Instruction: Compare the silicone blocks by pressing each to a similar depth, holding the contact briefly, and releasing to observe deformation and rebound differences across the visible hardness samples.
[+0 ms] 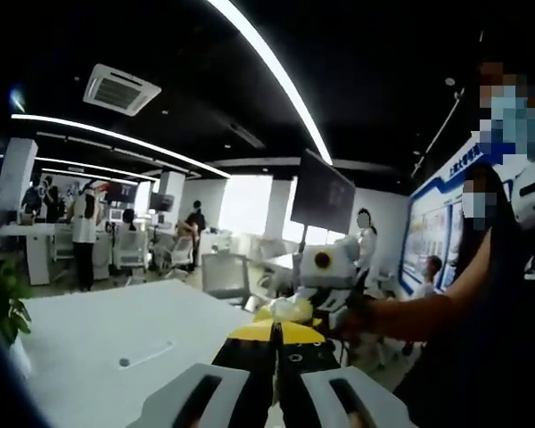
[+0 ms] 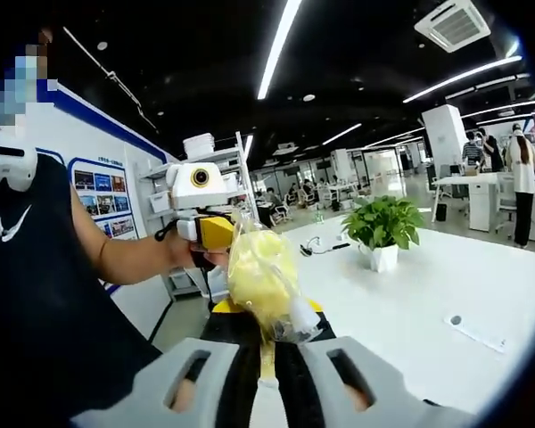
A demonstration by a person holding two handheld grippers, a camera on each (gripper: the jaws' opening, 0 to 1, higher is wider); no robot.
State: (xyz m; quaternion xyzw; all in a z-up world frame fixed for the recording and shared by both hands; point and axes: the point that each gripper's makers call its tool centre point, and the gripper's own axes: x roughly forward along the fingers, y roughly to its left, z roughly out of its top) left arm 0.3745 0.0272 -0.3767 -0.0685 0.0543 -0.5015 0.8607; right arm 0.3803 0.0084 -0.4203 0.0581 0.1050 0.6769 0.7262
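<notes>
A pale yellow soft block in a clear plastic bag is held up in the air between both grippers. In the right gripper view my right gripper is shut on the bag's lower end, and the bag rises from between the jaws. My left gripper, held in a hand, meets the bag's upper left side. In the left gripper view my left gripper has its yellow-tipped jaws close together on the bagged block. The right gripper faces it from just beyond.
A white table carries a potted plant and a small flat strip. The person's dark torso and forearm are close by. Office desks, chairs and several people stand in the background.
</notes>
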